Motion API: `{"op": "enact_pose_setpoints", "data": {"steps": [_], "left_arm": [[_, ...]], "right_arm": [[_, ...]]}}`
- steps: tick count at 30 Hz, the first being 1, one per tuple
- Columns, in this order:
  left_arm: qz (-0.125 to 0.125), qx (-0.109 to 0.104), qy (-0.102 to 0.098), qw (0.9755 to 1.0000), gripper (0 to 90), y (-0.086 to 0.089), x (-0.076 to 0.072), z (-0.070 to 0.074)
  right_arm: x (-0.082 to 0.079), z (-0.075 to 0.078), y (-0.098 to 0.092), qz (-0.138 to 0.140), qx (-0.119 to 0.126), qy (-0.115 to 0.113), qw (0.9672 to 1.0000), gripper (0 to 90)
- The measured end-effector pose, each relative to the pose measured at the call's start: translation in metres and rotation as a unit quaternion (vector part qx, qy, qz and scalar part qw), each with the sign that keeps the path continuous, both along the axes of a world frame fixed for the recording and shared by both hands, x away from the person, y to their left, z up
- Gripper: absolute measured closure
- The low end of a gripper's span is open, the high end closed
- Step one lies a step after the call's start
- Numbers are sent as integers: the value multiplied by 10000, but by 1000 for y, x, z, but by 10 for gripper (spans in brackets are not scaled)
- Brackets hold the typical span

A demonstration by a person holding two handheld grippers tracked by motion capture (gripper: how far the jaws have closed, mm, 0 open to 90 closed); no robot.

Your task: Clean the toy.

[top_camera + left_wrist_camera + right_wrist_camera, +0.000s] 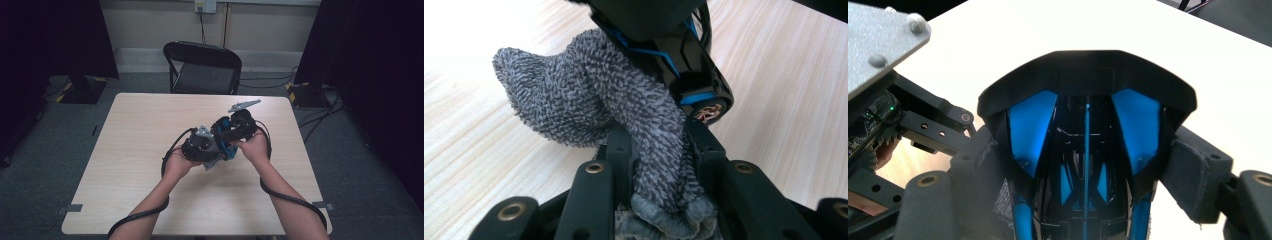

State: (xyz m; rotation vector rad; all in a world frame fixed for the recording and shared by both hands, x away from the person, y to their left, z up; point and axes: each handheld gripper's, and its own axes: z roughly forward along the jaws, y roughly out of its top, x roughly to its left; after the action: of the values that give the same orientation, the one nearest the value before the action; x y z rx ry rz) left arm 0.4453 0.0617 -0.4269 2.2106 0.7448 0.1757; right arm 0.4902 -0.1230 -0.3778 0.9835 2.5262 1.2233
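Note:
A grey fuzzy sock (pixel 589 105) hangs bunched between the fingers (pixel 616 150) of my left gripper (pixel 659 145), which is shut on it. The sock's far end touches a glossy black and blue plastic object (pixel 674 45). My right gripper (pixel 1088 167) is shut on that object (pixel 1085 140), with a padded finger (pixel 1193 170) pressed on each side. In the high view both grippers meet over the middle of the table, the left gripper (pixel 207 150) beside the right gripper (pixel 232 137), with the object (pixel 227 145) between them. The left gripper's body (pixel 923 130) shows close by in the right gripper view.
The light wooden table (pixel 150 120) has tape marks at its near corners (pixel 74 207). A black folding chair (pixel 202 67) stands behind the far edge. Dark curtains hang at both sides, and cables (pixel 320 117) lie on the floor at the right.

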Motion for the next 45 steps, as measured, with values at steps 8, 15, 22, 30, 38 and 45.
{"op": "enact_pose_setpoints", "data": {"steps": [8, 15, 22, 30, 38, 45], "left_arm": [[-54, 29, 27, 10000, 691, 0, -2, -3], [-103, 74, 49, 9999, 691, -2, -4, -7], [-161, 82, 85, 9998, 691, -4, -7, -11], [-196, 64, 134, 9997, 691, -7, -8, -16], [-234, 122, 152, 9995, 691, -10, -9, -17], [-239, 116, 172, 9995, 691, -11, -12, -19]], "right_arm": [[1, 2, 1, 2, 0, 14, 10000, 255], [2, 3, 2, 4, 2, 6, 10000, 255], [3, 5, 1, -21, -4, 2, 10000, 255], [4, 4, 0, -27, 25, 10, 10000, 255], [5, 5, -1, -41, 42, 27, 10000, 255], [6, 4, -1, -47, 59, 54, 10000, 255]]}}
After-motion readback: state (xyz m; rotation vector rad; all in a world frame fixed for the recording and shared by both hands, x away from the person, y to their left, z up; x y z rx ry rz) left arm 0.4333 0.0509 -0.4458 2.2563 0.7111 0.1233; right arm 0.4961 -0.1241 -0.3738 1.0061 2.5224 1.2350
